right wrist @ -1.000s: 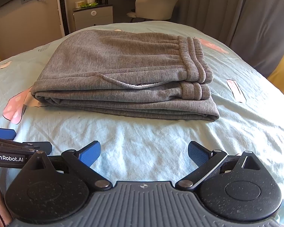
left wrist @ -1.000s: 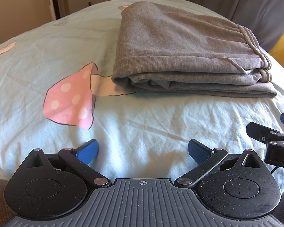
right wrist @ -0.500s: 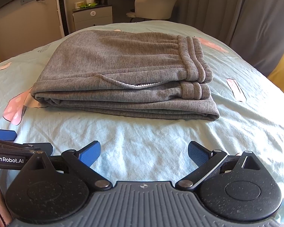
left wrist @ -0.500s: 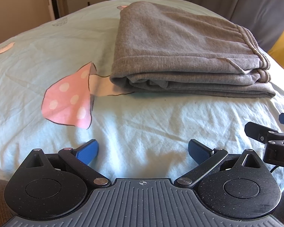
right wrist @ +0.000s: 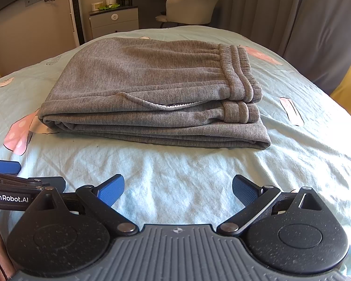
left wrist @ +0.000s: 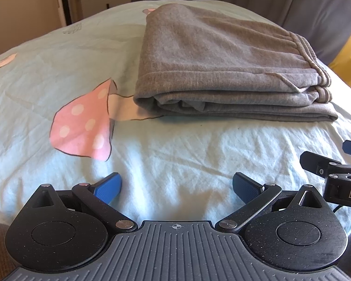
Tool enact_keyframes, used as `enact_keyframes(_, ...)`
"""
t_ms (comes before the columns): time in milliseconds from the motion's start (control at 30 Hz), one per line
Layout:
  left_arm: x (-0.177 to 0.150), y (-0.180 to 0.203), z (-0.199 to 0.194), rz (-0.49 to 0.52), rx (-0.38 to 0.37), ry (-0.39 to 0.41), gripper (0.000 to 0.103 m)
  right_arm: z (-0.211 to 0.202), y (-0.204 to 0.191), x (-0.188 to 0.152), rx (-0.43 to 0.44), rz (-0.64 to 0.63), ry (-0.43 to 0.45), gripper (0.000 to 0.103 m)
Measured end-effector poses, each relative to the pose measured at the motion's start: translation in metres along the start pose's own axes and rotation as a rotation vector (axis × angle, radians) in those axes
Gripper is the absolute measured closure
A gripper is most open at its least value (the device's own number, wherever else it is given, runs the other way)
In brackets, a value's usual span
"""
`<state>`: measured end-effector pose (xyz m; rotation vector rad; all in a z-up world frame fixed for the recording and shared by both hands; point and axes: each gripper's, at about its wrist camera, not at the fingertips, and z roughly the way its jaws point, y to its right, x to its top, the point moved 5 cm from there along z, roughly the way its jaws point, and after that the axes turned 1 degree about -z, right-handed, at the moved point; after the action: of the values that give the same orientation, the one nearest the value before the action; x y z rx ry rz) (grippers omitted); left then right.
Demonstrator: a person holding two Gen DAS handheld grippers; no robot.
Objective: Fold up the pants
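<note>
Grey sweatpants lie folded in a flat stack on the light blue bedsheet, waistband at the right. They also show in the right wrist view, waistband ribbing at right. My left gripper is open and empty, held back from the stack's near edge. My right gripper is open and empty, also short of the stack. Each gripper shows at the edge of the other's view: the right one, the left one.
A pink mushroom print lies on the sheet left of the pants. Beyond the bed stand a small cabinet, a pale chair, a wall desk and grey curtains. The bed falls away at right.
Both grippers have drawn back slightly from the folded pants. Jaws stay open; the pants have not moved.
</note>
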<state>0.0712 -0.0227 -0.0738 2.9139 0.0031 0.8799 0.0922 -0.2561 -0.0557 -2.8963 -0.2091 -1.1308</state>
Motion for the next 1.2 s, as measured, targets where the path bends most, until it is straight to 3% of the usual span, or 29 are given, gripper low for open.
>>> enact_keyframes(367,0.003,-0.003,-0.006,-0.025,-0.036,0.034,0.0,0.0,0.0,0.0,0.0,0.0,0.0,0.004)
enact_keyframes(733,0.004,0.011,-0.018,0.08,-0.003,0.128,0.0,-0.001,0.001,0.001,-0.005,0.013,0.003,0.004)
enact_keyframes(1200,0.003,0.012,-0.015,0.087,-0.002,0.119,0.0,0.0,0.002,0.001,-0.004,0.012,0.003,0.004)
